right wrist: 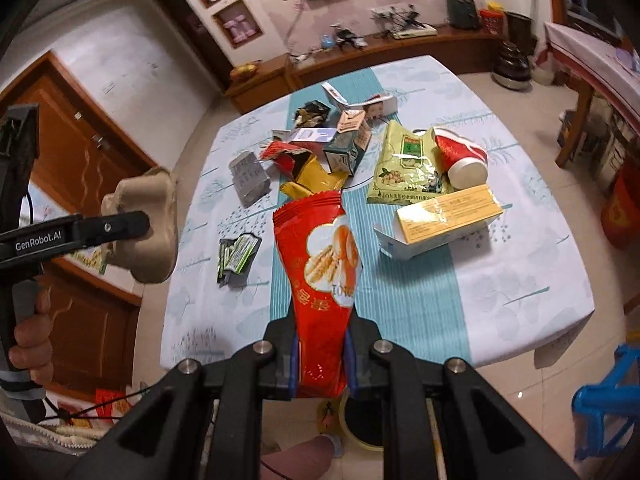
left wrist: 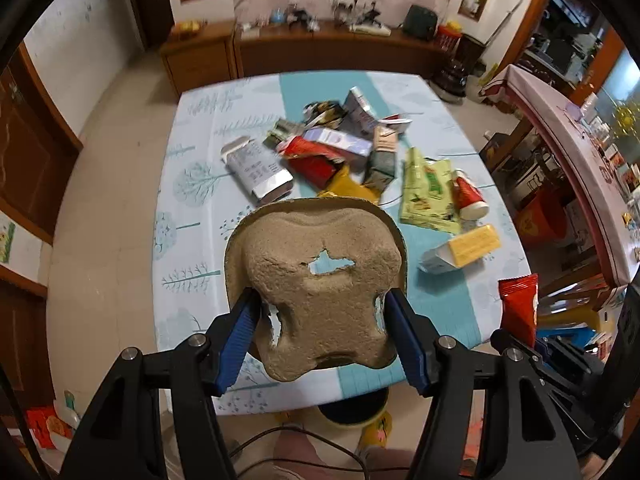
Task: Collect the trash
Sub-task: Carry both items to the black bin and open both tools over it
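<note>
My left gripper [left wrist: 320, 312] is shut on a brown pulp cup carrier [left wrist: 320, 268], held above the near edge of the table; the same carrier [right wrist: 148, 220] shows at the left of the right wrist view. My right gripper [right wrist: 322, 344] is shut on a red snack bag [right wrist: 324, 264], whose top stands up over the table; that bag [left wrist: 518, 304] also shows at the right of the left wrist view. A pile of trash [left wrist: 332, 148] lies in the middle of the table: cartons, wrappers, a red paper cup [right wrist: 460, 156] and a yellow box [right wrist: 448, 216].
The table [right wrist: 500, 300] carries a pale cloth with a teal stripe. A small dark wrapper [right wrist: 236, 256] lies near its left side. A round bin [right wrist: 368, 424] stands on the floor below the near edge. A blue stool [right wrist: 604, 404] is at the right. A hand [right wrist: 32, 336] holds the left gripper's handle.
</note>
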